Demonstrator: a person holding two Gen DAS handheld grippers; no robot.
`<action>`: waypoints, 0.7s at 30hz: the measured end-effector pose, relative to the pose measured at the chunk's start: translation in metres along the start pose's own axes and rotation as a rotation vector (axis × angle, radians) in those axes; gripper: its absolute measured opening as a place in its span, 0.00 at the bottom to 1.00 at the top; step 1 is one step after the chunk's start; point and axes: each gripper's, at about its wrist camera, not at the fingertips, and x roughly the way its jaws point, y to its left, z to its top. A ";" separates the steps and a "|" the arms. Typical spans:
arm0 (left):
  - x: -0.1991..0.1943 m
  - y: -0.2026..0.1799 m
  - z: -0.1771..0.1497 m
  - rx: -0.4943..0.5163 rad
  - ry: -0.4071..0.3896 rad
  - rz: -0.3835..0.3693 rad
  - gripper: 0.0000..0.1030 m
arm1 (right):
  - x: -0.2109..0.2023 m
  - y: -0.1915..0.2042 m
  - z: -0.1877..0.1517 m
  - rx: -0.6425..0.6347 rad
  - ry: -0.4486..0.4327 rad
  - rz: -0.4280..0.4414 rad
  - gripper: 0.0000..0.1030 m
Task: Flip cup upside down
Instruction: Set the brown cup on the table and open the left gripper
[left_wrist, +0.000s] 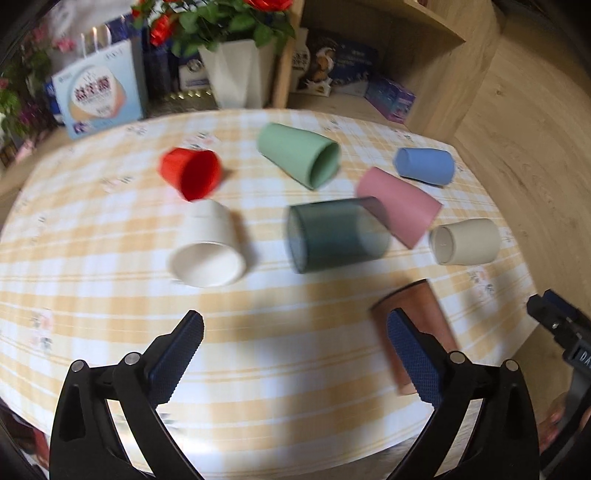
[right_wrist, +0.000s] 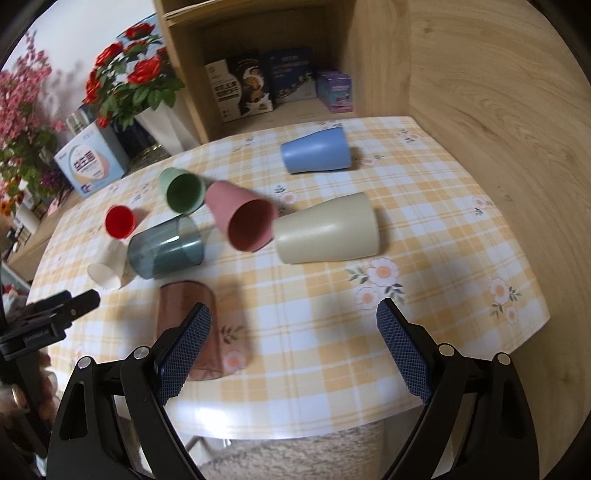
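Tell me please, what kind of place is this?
Probably a home room: a table under a yellow checked floral tablecloth, red artificial roses in a white vase, and a wooden shelf with printed boxes.

Both wrist views high over the near table (left_wrist: 92, 295) edge, angled down, sharing its cups.

Yellow-white plaid tablecloth (right_wrist: 424, 229), red cup (left_wrist: 192, 176), blue cup (right_wrist: 316, 152), pink cup (right_wrist: 242, 218)
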 end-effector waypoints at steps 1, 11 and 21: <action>-0.003 0.005 -0.001 0.006 -0.008 0.017 0.94 | 0.000 0.005 0.000 -0.011 0.003 0.003 0.86; -0.024 0.046 -0.017 -0.006 -0.064 0.118 0.94 | 0.013 0.034 0.003 -0.042 0.071 0.068 0.86; -0.042 0.082 -0.028 -0.102 -0.123 0.169 0.94 | 0.051 0.047 0.016 -0.046 0.230 0.137 0.86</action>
